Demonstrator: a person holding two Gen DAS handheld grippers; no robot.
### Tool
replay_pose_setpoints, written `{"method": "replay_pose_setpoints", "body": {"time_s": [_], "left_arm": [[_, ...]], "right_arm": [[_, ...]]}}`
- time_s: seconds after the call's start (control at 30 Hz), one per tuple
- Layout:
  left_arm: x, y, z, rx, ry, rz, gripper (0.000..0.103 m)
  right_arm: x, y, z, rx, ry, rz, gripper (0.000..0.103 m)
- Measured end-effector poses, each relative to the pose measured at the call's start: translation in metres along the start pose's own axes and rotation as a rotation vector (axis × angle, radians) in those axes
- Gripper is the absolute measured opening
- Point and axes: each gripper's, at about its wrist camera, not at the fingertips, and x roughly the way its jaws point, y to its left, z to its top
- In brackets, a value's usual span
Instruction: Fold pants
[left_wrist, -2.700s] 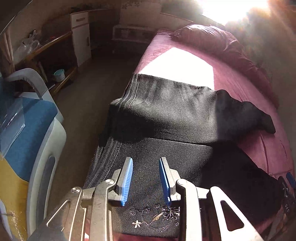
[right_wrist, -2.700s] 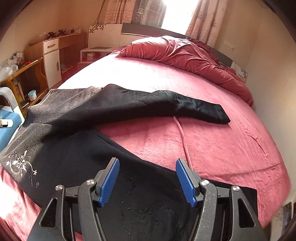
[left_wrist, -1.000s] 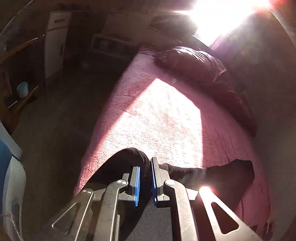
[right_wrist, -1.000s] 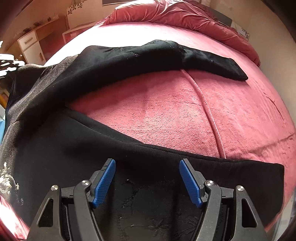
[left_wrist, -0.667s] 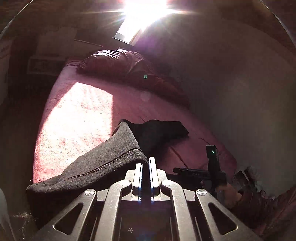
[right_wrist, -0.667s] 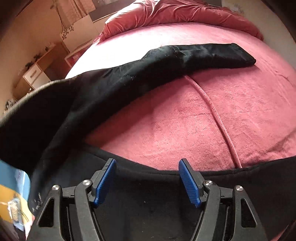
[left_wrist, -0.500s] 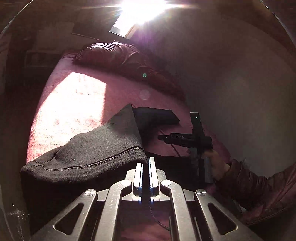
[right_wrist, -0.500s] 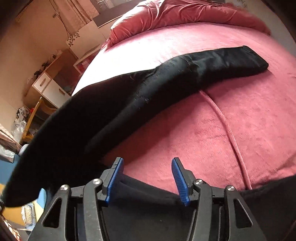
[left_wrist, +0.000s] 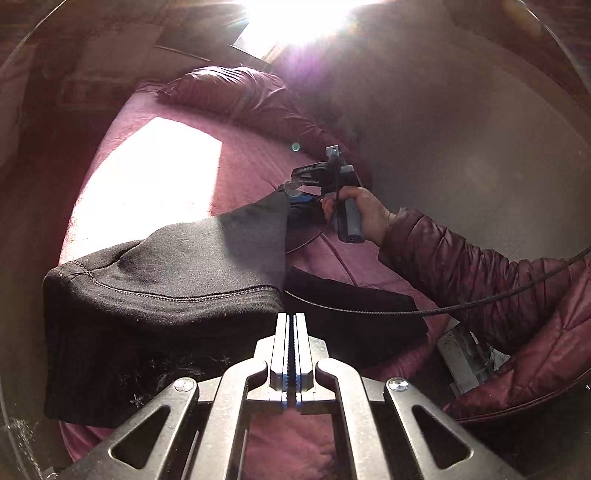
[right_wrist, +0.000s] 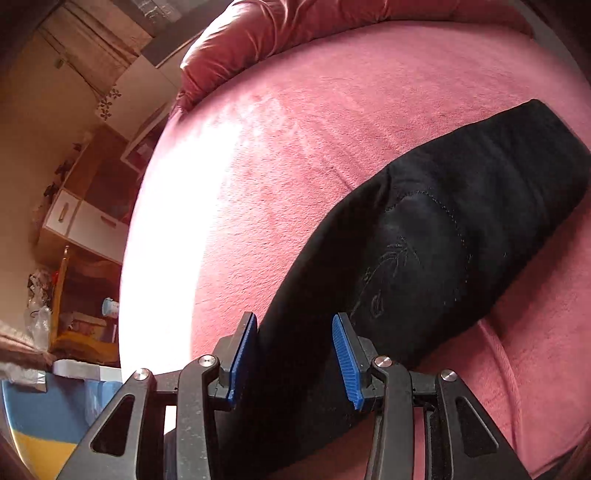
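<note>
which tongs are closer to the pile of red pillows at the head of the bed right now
Right. In the left wrist view the right tongs reach up the bed at the lifted black pants, just short of the pillows. The left tongs sit back near the foot end.

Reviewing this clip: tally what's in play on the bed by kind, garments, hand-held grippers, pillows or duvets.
Black stretch pants: 1
Hand-held grippers: 2, left hand-held gripper, right hand-held gripper
Bunched dark-red duvet or pillow at the head of the pink bed: 1
Total: 4
</note>
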Motion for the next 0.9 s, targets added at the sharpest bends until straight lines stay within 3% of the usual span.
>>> {"method": "replay_pose_setpoints", "body": {"time_s": [0.07,0.17,0.3,0.33,0.37,0.4,0.6,0.73,0.8,0.9], "left_arm": [[-0.003,0.006,0.005,-0.016,-0.004,0.011,0.001],[-0.003,0.019,0.011,-0.065,-0.009,0.018,0.001],[0.001,0.046,0.013,-0.222,0.008,-0.004,0.003],[0.001,0.055,0.008,-0.271,0.015,-0.004,0.006],[0.004,0.065,0.004,-0.32,0.029,0.012,0.02],[0.008,0.071,-0.002,-0.359,0.05,0.01,0.027],[0.035,0.091,-0.043,-0.531,0.166,0.039,0.043],[0.055,0.088,-0.046,-0.571,0.181,0.009,0.048],[0.071,0.082,-0.047,-0.584,0.219,-0.032,0.048],[0.095,0.076,-0.055,-0.585,0.299,-0.014,0.048]], "right_arm": [[0.008,-0.003,0.006,0.009,0.002,-0.006,0.016],[0.007,-0.003,0.012,0.006,-0.009,0.022,0.008],[0.004,-0.006,0.009,-0.011,-0.003,0.034,0.007],[0.005,-0.007,0.009,-0.012,0.002,0.035,0.007],[0.008,-0.009,0.008,-0.004,0.01,0.037,0.008],[0.01,-0.011,0.008,0.011,0.014,0.037,0.008],[0.018,-0.017,0.006,0.043,0.023,0.058,0.01],[0.014,-0.026,0.003,0.059,0.02,0.062,0.015],[0.016,-0.025,0.006,0.063,0.019,0.065,0.018],[0.018,-0.023,0.007,0.064,0.019,0.063,0.028]]}}
